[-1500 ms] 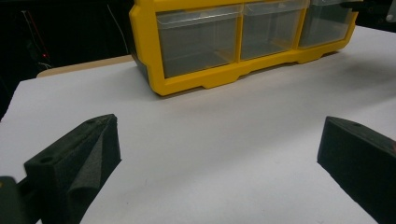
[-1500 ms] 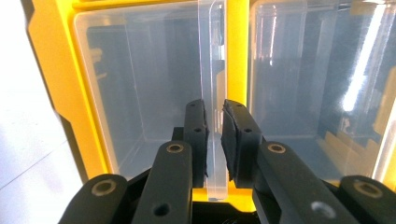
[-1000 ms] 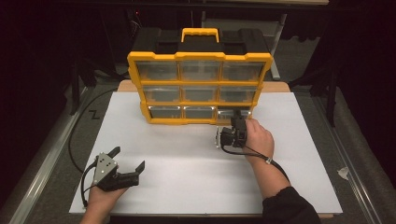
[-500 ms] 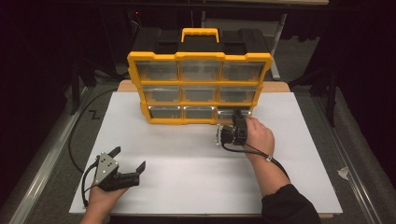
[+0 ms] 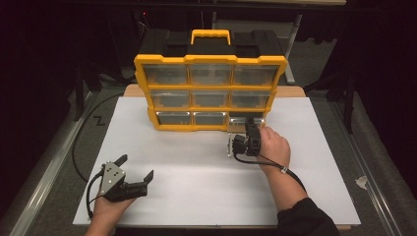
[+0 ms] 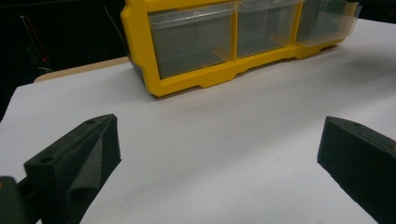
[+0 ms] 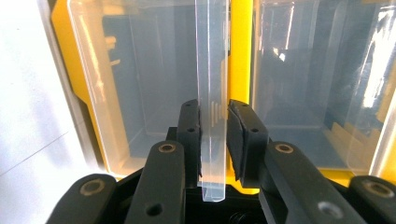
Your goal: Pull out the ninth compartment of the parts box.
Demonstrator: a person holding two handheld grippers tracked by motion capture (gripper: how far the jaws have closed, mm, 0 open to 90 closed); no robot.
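A yellow organizer [image 5: 210,59] with three rows of clear drawers stands at the back of the white table top [image 5: 196,196]. My right gripper [image 5: 251,126] is at its bottom right drawer [image 5: 242,119], which stands slightly out from the frame. In the right gripper view the clear drawer lip [image 7: 212,70] runs between the pads and my right gripper [image 7: 214,135] is shut on it. At the front left, my left gripper [image 5: 135,166] rests low over the table, open and holding nothing. In its own view, my left gripper [image 6: 219,135] faces the organizer [image 6: 187,84].
The organizer has a yellow carry handle [image 5: 210,34] on a black top. A black cable [image 5: 81,142] loops off the table's left side. Bare white surface lies between the two grippers and to the right of the organizer.
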